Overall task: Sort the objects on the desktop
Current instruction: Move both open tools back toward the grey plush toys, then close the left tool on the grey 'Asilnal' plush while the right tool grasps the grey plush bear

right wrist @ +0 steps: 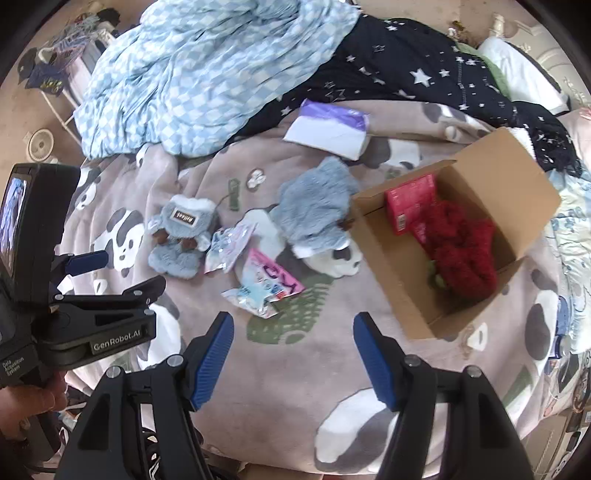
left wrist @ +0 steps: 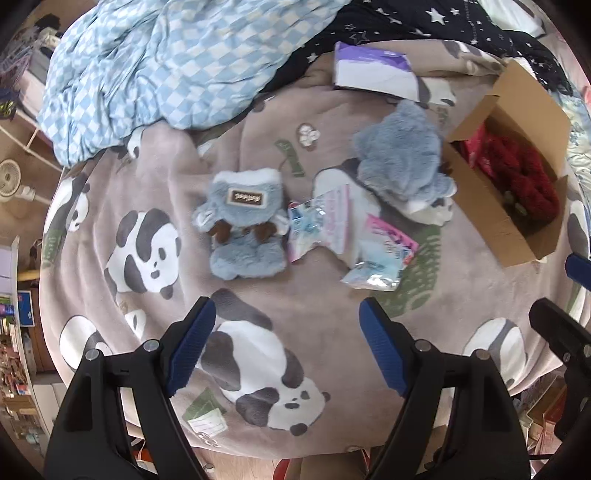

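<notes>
A pair of blue plush gloves lies mid-bed on the panda blanket. Right of it lie a pale snack packet and a pink-and-blue packet. A grey-blue plush item lies beyond them. An open cardboard box at the right holds a red fluffy item and a red carton. My left gripper and right gripper are open and empty, above the blanket, short of the objects.
A purple-and-white pack lies at the back. A blue checked quilt and a dark star-print cloth are heaped behind. The left gripper shows in the right wrist view. The bed edge runs along the near side.
</notes>
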